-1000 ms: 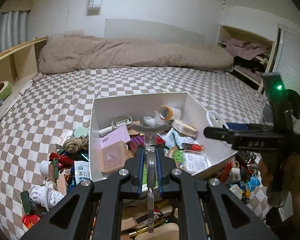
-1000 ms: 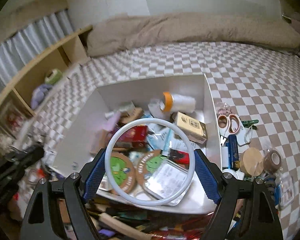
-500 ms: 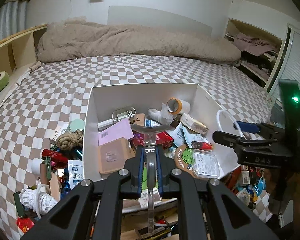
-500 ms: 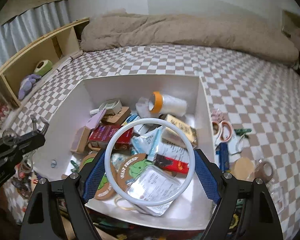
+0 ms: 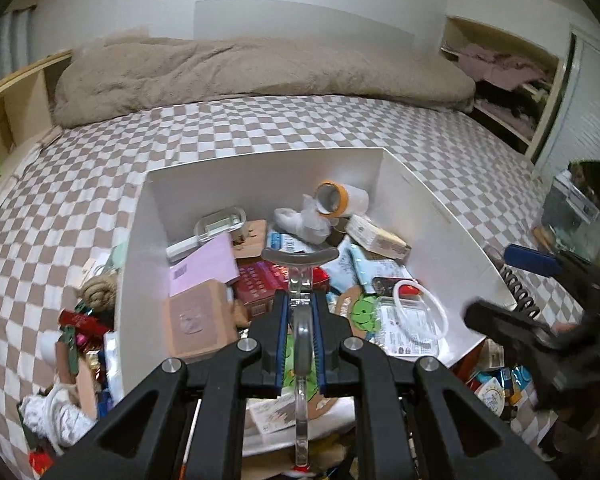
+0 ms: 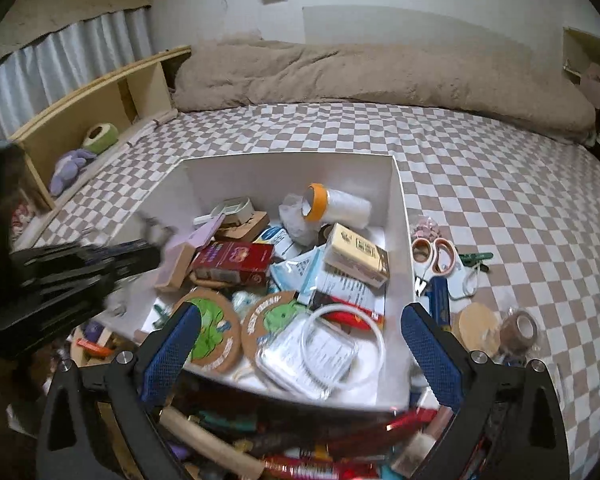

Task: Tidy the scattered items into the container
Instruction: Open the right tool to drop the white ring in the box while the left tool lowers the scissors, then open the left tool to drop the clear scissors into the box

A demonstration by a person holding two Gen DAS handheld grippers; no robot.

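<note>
My right gripper (image 6: 300, 344), jaws opening and empty, hangs over the white ring (image 6: 342, 346) lying inside the white container (image 6: 400, 208) on the bed (image 6: 500, 184); my left gripper (image 5: 300, 312) clamps a clear-handled tool (image 5: 300, 264).

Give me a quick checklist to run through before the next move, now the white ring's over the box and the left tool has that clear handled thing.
1. White ring free of the right tool: ok, jaws opening, ring lies on the clear packet.
2. Ring inside the white box: ok.
3. Left tool gripping the clear-handled item: ok, shut on it.
4. Item above the box: ok.
5. Scissors outside the box: not ok.
6. Tools clear of each other: ok.
</note>
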